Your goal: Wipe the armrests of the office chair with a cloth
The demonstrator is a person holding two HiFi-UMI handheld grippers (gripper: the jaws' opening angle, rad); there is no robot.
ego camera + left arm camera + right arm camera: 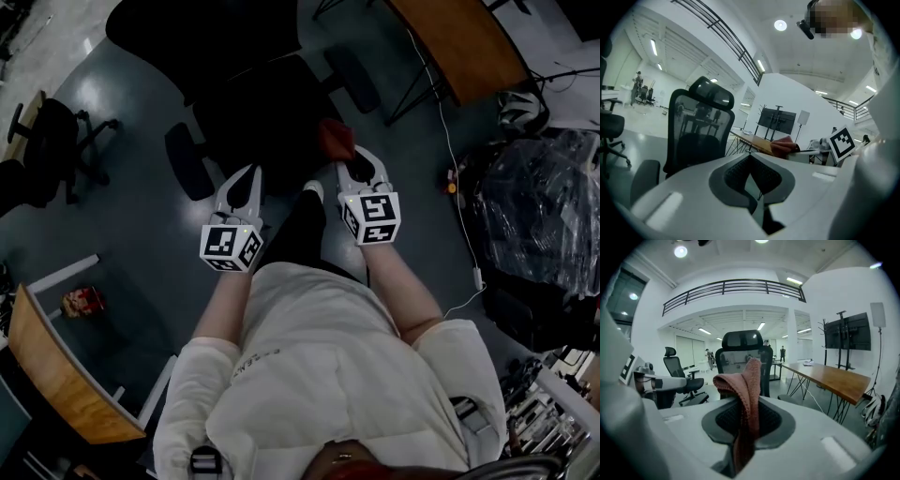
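Pinches a rust-pink knitted cloth (743, 385) tight in the white right gripper (745, 420), folds bunched above the jaws and a tail hanging below them. Holds the white left gripper (752, 171) alongside, jaws pressed together on nothing. Points both at the black mesh-backed office chair (253, 103) just ahead on the grey floor (122, 234). Carries the cloth over the seat's front corner, near the dark padded armrest (352, 80) on the right gripper's side; contact with it cannot be told.
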